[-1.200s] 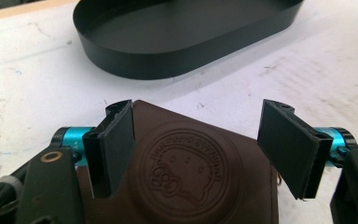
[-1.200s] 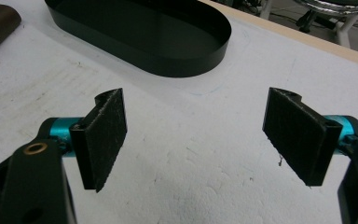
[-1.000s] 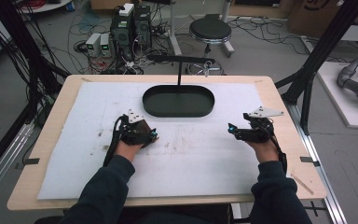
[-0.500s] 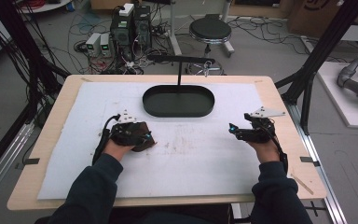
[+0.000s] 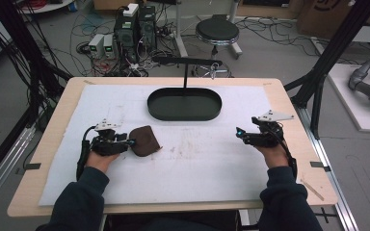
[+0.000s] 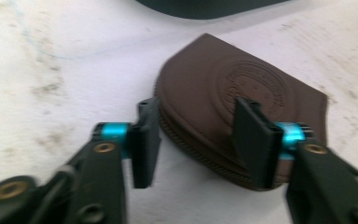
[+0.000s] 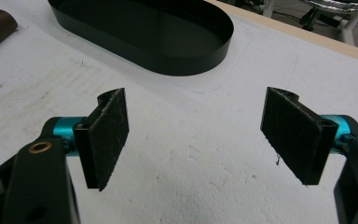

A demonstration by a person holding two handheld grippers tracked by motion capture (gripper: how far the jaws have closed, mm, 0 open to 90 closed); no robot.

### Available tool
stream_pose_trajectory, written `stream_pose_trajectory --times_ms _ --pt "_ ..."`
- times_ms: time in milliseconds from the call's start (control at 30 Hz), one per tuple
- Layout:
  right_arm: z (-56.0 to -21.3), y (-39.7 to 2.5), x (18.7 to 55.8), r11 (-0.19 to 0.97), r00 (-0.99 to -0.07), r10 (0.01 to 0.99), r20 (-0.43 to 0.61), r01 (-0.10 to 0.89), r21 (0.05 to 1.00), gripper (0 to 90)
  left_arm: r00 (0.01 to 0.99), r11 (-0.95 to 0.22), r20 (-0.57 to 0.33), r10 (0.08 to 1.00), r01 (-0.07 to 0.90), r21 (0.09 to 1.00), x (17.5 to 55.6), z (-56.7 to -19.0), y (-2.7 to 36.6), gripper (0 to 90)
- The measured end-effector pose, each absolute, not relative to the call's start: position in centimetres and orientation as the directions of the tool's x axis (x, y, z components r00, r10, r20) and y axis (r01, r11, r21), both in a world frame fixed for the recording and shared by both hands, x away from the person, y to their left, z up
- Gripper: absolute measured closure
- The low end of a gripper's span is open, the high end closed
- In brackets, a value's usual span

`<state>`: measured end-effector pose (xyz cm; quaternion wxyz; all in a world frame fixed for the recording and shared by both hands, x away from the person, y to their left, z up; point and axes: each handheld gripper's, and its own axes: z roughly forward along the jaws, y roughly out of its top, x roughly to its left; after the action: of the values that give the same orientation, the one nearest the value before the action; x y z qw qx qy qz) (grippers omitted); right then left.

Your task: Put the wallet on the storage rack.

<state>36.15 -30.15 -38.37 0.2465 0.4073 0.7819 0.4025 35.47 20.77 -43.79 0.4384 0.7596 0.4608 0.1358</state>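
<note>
Two grippers on the table, one brown pouch between them, nearer the left.

Pouch: flat leather, round stamped seal on top, lies on the white mat just in front of the black oval tray, well apart from its wall. Not in the tray.

Left gripper: low at the pouch's near-left edge. In the left gripper view its jaws stand apart, straddling the stitched curved edge of the pouch — one jaw off the leather on the mat side, the other over the top face. Not clamped; whether either pad touches the leather, cannot tell.

Right gripper: well apart from the pouch, resting near the table's right side, jaws wide apart on nothing. In the right gripper view, bare mat between them, tray ahead.

Step in hand, as judged: the reach on the pouch, grasp not made.

Next move calls for: lower one jaw under the edge, or tip the gripper so the pads bracket the thin edge, then close. Flat leather on a mat gives little lip; a shallow bite may slip. Tray looks the likely place for it.
</note>
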Motion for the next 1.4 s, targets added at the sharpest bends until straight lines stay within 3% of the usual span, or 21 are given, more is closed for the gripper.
stream_pose_trajectory --times_ms 767,967,1400 --pt "-38.4 -30.1 36.2 0.340 -0.549 0.834 -0.053 0.436 0.833 23.7 0.652 -0.267 -0.183 0.735 0.528 0.806 36.3 -44.1 12.8 55.4" --pt "-38.5 -29.6 36.2 0.335 -0.561 0.827 -0.040 0.434 0.836 23.6 0.612 -0.223 -0.164 0.773 0.505 0.834 36.3 -43.4 13.7 33.8" --pt "-39.5 -23.0 37.0 0.358 -0.676 0.736 0.022 0.416 0.836 20.8 0.566 -0.229 -0.015 0.824 0.358 0.905 35.2 -41.6 20.6 22.2"
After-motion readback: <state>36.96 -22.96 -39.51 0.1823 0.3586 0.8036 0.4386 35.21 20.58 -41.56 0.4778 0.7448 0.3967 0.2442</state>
